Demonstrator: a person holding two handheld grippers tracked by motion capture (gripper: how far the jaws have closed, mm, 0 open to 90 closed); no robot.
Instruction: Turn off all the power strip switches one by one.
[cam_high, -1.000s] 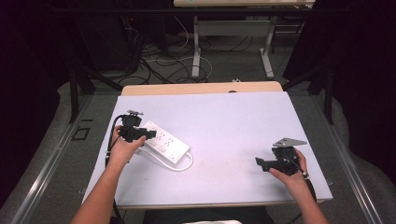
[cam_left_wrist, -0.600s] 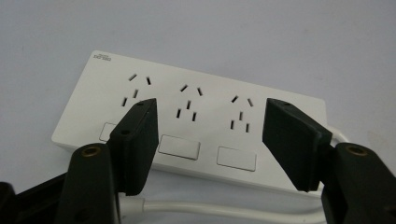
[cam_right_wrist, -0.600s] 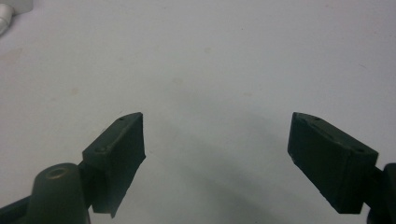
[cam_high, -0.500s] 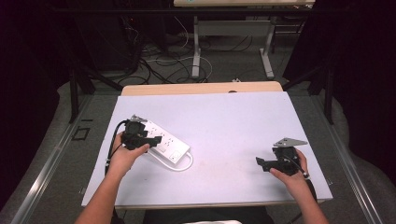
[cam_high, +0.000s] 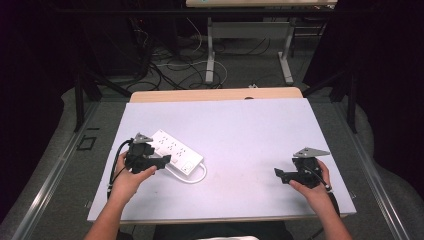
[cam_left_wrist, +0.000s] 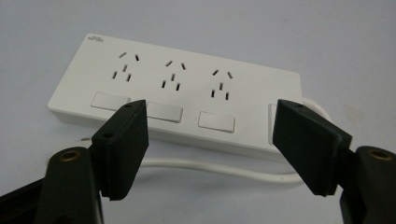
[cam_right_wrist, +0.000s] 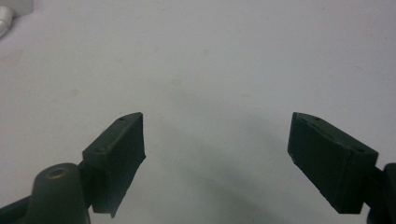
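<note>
- A white power strip (cam_high: 176, 151) is laid flat on the left part of the grey table (cam_high: 240, 135), its length angled from far-left to near-right.
- Three socket groups and a row of switches are seen on its top face.
- Its white cord (cam_left_wrist: 205, 165) is looped along the near side.
- The left gripper (cam_high: 162, 162) is held just beside the strip's near edge, jaws spread wide, nothing gripped.
- The right gripper (cam_high: 278, 174) is kept well apart at the near right, jaws wide open over bare table, nothing held.
</note>
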